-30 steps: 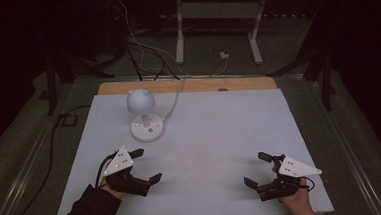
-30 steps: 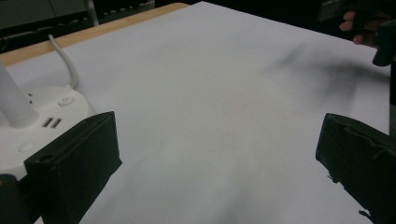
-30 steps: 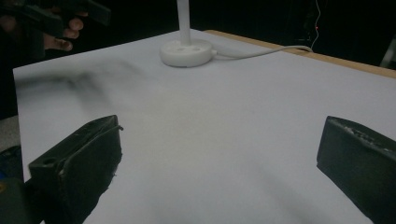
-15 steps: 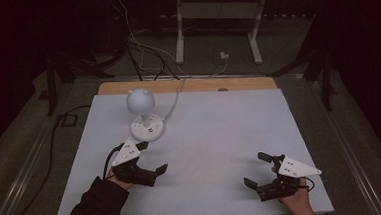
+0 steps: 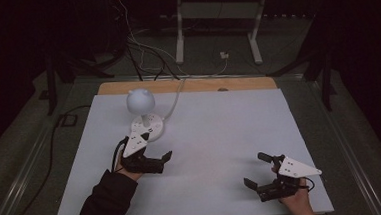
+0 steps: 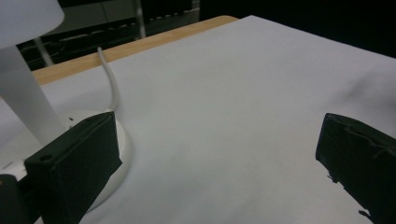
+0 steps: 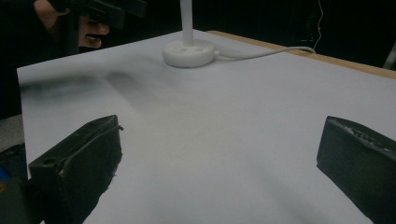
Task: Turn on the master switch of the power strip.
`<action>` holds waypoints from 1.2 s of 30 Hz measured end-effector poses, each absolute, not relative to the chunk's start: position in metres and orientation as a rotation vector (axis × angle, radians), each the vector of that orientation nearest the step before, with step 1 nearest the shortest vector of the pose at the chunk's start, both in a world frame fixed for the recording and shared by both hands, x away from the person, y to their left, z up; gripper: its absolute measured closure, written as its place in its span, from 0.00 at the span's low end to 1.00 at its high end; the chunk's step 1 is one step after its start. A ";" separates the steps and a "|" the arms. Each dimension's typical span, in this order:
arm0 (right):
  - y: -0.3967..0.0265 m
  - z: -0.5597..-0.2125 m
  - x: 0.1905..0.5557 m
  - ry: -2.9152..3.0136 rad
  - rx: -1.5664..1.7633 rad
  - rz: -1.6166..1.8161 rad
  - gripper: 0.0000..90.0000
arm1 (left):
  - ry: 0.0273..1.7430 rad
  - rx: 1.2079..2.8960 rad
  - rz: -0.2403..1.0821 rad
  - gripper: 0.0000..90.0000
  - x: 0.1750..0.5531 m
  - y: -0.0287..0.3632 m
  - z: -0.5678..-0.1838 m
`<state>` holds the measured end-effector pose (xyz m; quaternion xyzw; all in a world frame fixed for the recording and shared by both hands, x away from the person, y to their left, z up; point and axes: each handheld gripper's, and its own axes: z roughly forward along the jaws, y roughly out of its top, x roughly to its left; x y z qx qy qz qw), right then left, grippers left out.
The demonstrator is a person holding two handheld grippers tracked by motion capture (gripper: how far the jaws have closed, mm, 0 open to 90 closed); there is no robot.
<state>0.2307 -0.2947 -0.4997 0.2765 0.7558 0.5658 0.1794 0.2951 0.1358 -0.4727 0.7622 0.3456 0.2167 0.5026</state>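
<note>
Two handheld grippers are resting over a white-topped desk [image 5: 220, 135], each held by a person whose arms are coming in from the near edge. One small white lamp [image 5: 142, 113], with a round globe head on a short stem and a round base, is standing toward the far left of the desk, and its white cable [image 5: 175, 101] is trailing off over the wooden strip along the far edge. Just in front of the lamp's base, the left gripper [image 5: 156, 159] is sitting with its jaws spread wide apart and nothing between them; in the left gripper view one jaw is lying right beside the base. Well away from the lamp, at the near right corner, the right gripper [image 5: 257, 171] is also holding its jaws wide apart and empty.
</note>
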 end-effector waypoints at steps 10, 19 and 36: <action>-0.295 -0.500 0.231 2.136 0.784 1.603 0.00 | 0.920 1.819 0.567 0.00 0.308 0.126 -0.472; -0.296 -0.500 0.231 2.134 0.790 1.615 0.00 | 0.980 1.805 0.605 0.00 0.318 0.119 -0.477; -0.297 -0.499 0.231 2.132 0.782 1.626 0.00 | 1.054 1.814 0.697 0.10 0.337 0.107 -0.491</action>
